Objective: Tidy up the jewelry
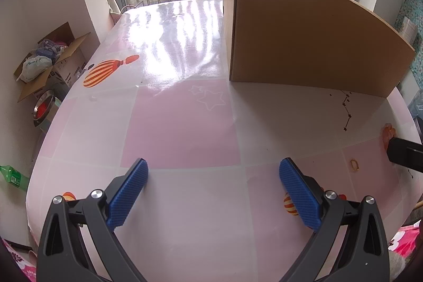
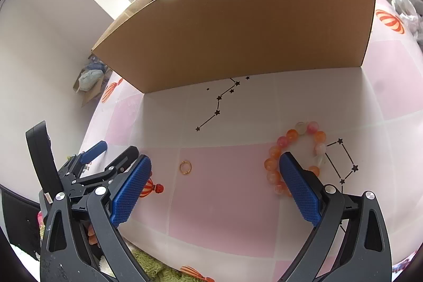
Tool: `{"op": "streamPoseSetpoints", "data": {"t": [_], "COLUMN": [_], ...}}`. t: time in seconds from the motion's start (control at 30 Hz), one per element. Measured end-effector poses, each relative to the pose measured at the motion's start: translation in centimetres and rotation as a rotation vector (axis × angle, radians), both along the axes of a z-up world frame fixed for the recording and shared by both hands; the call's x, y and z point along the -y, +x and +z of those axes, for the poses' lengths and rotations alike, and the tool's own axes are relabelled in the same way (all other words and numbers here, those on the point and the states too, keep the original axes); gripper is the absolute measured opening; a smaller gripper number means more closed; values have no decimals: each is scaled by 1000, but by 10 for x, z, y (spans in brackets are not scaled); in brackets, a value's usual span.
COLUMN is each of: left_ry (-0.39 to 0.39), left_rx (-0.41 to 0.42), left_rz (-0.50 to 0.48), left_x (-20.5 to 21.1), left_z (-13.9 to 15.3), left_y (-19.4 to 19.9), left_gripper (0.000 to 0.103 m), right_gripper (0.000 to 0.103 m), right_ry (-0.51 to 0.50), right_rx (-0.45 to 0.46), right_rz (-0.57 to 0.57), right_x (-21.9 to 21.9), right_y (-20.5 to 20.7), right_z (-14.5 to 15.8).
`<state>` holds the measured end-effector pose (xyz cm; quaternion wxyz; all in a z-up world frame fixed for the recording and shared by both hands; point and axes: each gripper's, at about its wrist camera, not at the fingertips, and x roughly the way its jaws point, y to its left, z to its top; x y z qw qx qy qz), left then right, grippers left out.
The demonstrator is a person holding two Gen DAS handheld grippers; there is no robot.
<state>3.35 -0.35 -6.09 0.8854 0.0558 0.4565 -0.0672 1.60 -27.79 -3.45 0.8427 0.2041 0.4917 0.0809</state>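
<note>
Gold ring (image 2: pixel 185 167) lies flat (bead bracelet (image 2: pixel 296 149) well apart).

Left wrist view: low over the table (image 1: pixel 185 123), facing the window, cardboard box (image 1: pixel 312 44) at right. Right wrist view: closer to the box (image 2: pixel 238 25), angled down. Shared: box, gold ring (image 1: pixel 354 165) (image 2: pixel 185 167), bead bracelet (image 2: pixel 296 147).

Your right gripper (image 2: pixel 214 185) hovers wide apart over the table (image 2: pixel 219 202); gold ring (image 2: pixel 185 167) between, bead bracelet (image 2: pixel 296 149) beside right finger.
</note>
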Motion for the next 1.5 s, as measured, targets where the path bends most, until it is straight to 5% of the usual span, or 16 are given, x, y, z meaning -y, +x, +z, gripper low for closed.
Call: {"op": "streamPoseSetpoints", "data": {"t": [0.43, 0.7, 1.07, 1.5], "left_ry": [-70, -42, -88, -64], "left_rx": [89, 105, 2, 20], "left_rz": [-348, -507, -527, -523], "left_x": [43, 87, 102, 112], "left_z": [24, 21, 3, -1], "left_y": [-24, -27, 5, -7], "left_gripper": [97, 69, 27, 14], "right_gripper": [93, 93, 93, 93], "right_ry": [186, 283, 333, 328], "right_rx": [23, 45, 66, 72], "right_rz": [-7, -12, -15, -5], "right_x": [18, 29, 39, 49], "right_y": [1, 1, 3, -1], "right_z": [-6, -11, -14, -12]}}
